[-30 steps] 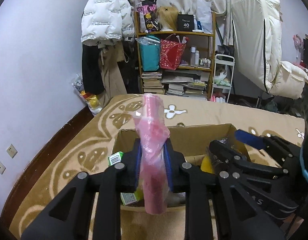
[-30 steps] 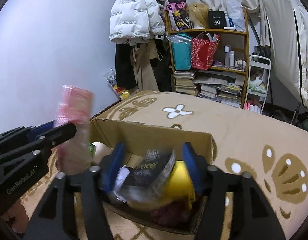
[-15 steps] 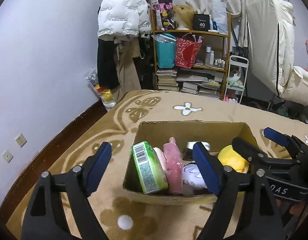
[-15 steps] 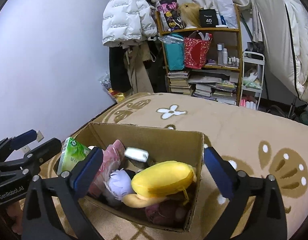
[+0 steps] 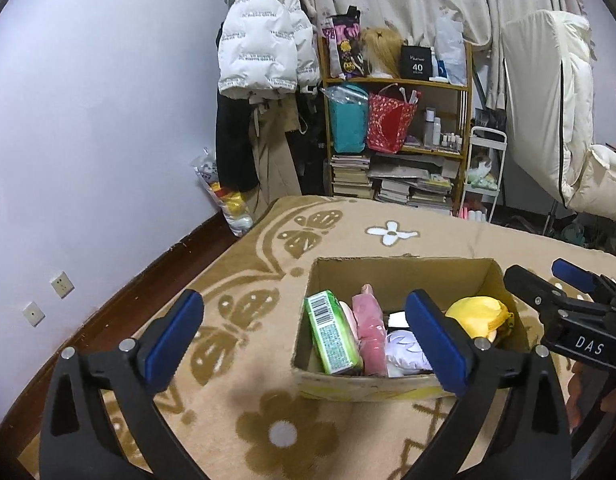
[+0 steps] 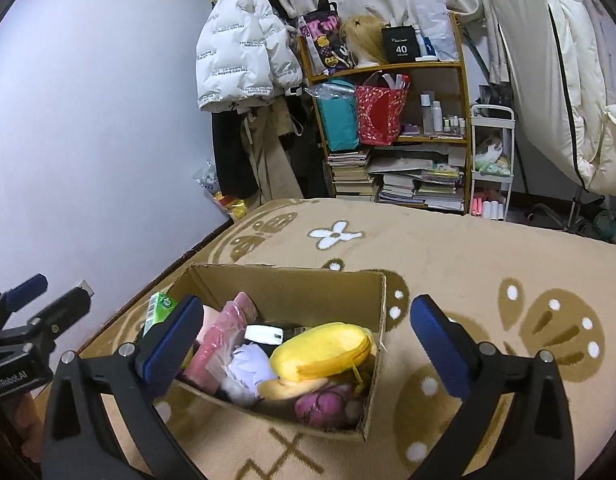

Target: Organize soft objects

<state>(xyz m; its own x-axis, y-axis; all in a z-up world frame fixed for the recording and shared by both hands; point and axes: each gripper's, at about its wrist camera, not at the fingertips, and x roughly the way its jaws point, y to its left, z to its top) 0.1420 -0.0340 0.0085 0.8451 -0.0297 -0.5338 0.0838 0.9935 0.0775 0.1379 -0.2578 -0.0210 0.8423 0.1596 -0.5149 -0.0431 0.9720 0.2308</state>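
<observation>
An open cardboard box (image 5: pixel 388 276) (image 6: pixel 288 292) stands on the patterned rug. Inside lie a green tissue pack (image 5: pixel 332 336) (image 6: pixel 158 308), a pink wrapped roll (image 5: pixel 370 328) (image 6: pixel 224 328), a lilac plush (image 5: pixel 404 354) (image 6: pixel 248 364), a yellow plush (image 5: pixel 478 316) (image 6: pixel 324 346) and a magenta plush (image 6: pixel 328 404). My left gripper (image 5: pixel 304 306) hovers above the box's near left side, its jaws opening wide with nothing between the pads. My right gripper (image 6: pixel 306 306) hangs over the box's near side, open and empty.
The tan rug (image 5: pixel 268 420) with flower and butterfly motifs spreads around the box. A wall with sockets (image 5: pixel 62 284) runs along the left. A crowded shelf (image 5: pixel 396 120), stacked books, a hanging white jacket (image 5: pixel 264 48) and a small white cart (image 6: pixel 492 160) stand behind.
The left gripper let go of the pink roll, which now lies in the box. The right gripper released a dark packet into the box. Both opened wide and pulled back and upward.
</observation>
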